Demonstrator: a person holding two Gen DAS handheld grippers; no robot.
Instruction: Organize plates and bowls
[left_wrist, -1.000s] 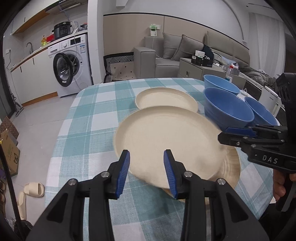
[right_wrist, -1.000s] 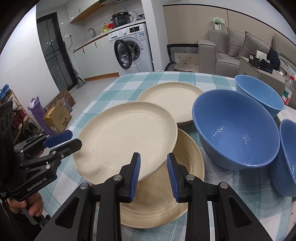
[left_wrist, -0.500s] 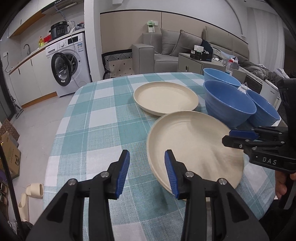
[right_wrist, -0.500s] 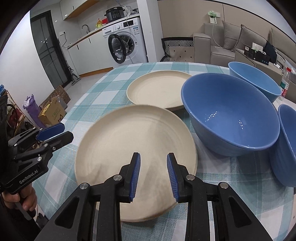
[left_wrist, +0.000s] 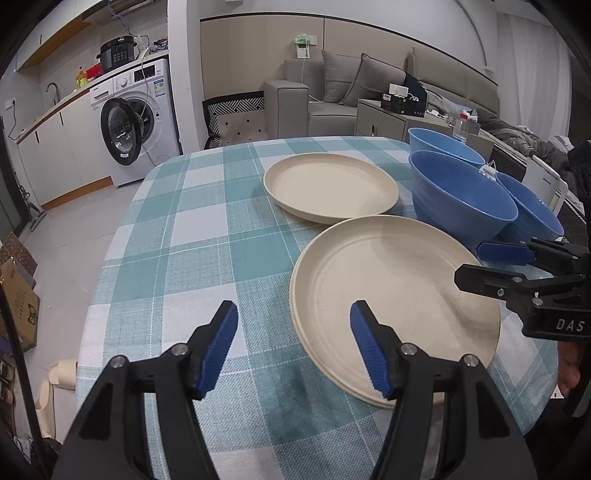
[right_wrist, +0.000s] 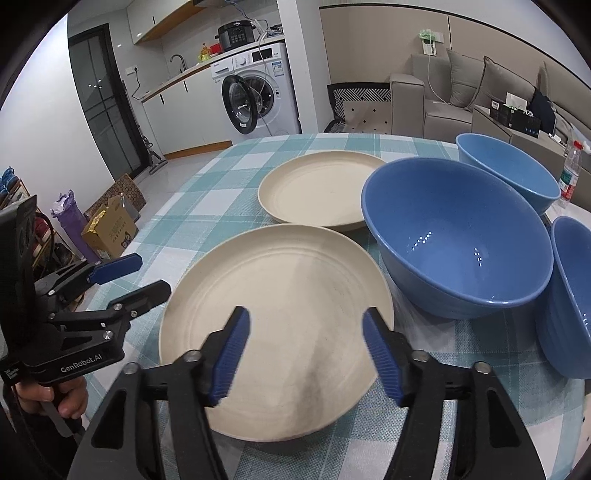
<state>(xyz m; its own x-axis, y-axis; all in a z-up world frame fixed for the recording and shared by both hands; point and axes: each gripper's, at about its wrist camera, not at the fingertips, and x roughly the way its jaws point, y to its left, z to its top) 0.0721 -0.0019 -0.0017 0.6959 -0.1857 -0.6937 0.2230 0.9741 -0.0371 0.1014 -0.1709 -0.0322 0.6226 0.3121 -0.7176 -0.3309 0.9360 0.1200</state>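
Two cream plates (left_wrist: 395, 295) (right_wrist: 277, 314) lie stacked on the checked tablecloth near the front. A third cream plate (left_wrist: 330, 188) (right_wrist: 317, 192) lies alone behind them. Three blue bowls stand to the right: a big one (left_wrist: 461, 199) (right_wrist: 454, 236), a far one (left_wrist: 443, 146) (right_wrist: 506, 170) and a near-right one (left_wrist: 532, 210) (right_wrist: 569, 295). My left gripper (left_wrist: 294, 310) (right_wrist: 151, 273) hovers at the stack's left rim, jaws opening, pads touching nothing. My right gripper (right_wrist: 306, 314) (left_wrist: 471, 263) hangs over the stack's near side, jaws opening too, free of the plate.
The round table's edge (left_wrist: 110, 266) drops to a tiled floor on the left, where cardboard boxes (right_wrist: 110, 229) and slippers (left_wrist: 55, 373) lie. Farther back stand a washing machine (left_wrist: 136, 125) and a grey sofa (left_wrist: 332, 99). A plastic bottle (right_wrist: 570, 171) stands behind the far bowl.
The upper plate, held tilted over the lower one a second ago, came down flat onto it. Both grippers then spread their jaws wide and let it go.
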